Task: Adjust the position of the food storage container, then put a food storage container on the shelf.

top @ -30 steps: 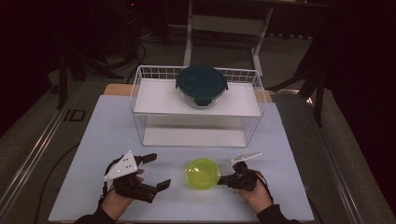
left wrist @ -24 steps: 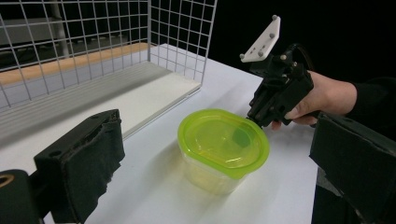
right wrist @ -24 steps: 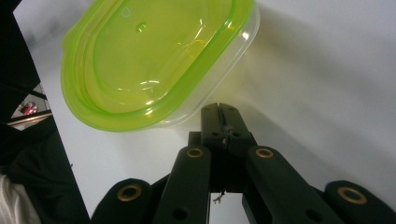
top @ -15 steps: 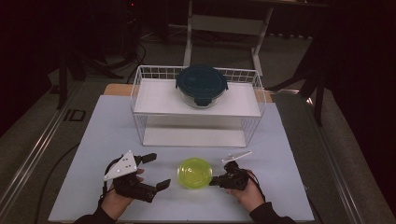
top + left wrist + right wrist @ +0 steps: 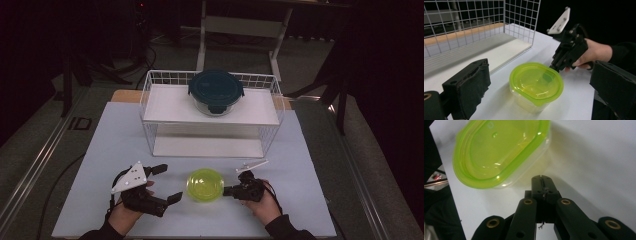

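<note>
A small clear tub with a yellow-green lid (image 5: 205,184) (image 5: 536,83) (image 5: 499,150) stands on the white table near the front edge. My left gripper (image 5: 167,183) (image 5: 539,87) is open to its left, jaws spread wide toward the tub without touching it. At the tub's right side my right gripper (image 5: 228,191) (image 5: 541,178) is shut with nothing between its jaws, its tip just short of the lid's rim; it also shows in the left gripper view (image 5: 554,67).
A white wire rack (image 5: 150,100) stands behind, with a shelf that holds a round glass container with a dark teal lid (image 5: 215,90). The rack's mesh wall (image 5: 521,20) is close on the left. Dark floor and a stand's legs lie beyond the table.
The right gripper has drawn left and a little nearer, up to the tub's right rim; the tub has slid slightly left. The left gripper has stayed put.
</note>
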`<state>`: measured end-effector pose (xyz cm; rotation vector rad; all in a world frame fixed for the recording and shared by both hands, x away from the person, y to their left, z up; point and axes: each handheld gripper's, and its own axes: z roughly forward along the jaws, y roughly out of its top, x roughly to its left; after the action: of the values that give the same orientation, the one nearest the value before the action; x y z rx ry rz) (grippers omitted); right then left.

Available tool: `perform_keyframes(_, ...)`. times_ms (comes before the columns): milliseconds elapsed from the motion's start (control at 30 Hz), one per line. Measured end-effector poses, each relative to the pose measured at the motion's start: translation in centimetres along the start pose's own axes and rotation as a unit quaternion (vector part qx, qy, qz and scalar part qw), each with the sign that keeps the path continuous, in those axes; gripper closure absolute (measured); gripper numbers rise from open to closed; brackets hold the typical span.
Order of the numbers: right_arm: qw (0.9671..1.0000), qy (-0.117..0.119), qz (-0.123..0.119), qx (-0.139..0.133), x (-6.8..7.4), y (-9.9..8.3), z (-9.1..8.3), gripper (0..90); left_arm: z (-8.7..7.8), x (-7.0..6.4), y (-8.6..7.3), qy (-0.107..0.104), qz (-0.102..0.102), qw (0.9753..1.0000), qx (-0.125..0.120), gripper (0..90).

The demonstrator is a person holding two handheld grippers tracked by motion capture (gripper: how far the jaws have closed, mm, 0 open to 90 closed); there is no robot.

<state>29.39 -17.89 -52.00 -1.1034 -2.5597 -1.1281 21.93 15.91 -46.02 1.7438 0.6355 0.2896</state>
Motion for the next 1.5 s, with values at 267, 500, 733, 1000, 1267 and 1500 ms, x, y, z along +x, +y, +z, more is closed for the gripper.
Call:
perform_keyframes(267, 0.999, -0.026, -0.007, -0.037, -0.3, 0.3, -2.7, 69.7, 0.0, 0.0, 0.0, 0.002, -0.001, 1.0, 0.005, 2.3)
perform_keyframes(500, 0.9945, -0.053, -0.022, -0.087, 0.8, 0.4, -5.3, 39.4, 0.1, 0.0, 0.6, 0.006, 0.006, 1.0, 0.005, 2.3)
perform_keyframes(733, 0.99, -0.023, -0.044, -0.132, 2.3, 0.6, -7.8, 17.0, 0.3, -0.5, 1.6, -0.036, -0.015, 0.999, 0.024, 2.2)
perform_keyframes(1000, 0.9827, -0.019, -0.065, -0.172, 3.3, 1.3, -9.3, 16.2, 0.6, -0.4, 3.4, -0.031, -0.019, 0.9981, 0.05, 0.0)
perform_keyframes(1267, 0.9818, -0.025, -0.07, -0.175, 3.2, 1.9, -9.0, 13.5, 1.2, 0.2, 3.6, 0.003, -0.038, 0.9971, 0.065, 0.0)
perform_keyframes(1500, 0.9882, -0.012, -0.039, -0.148, 3.2, 2.6, -7.3, 12.2, 2.8, 0.7, 2.7, 0.028, -0.086, 0.99, 0.108, 0.0)
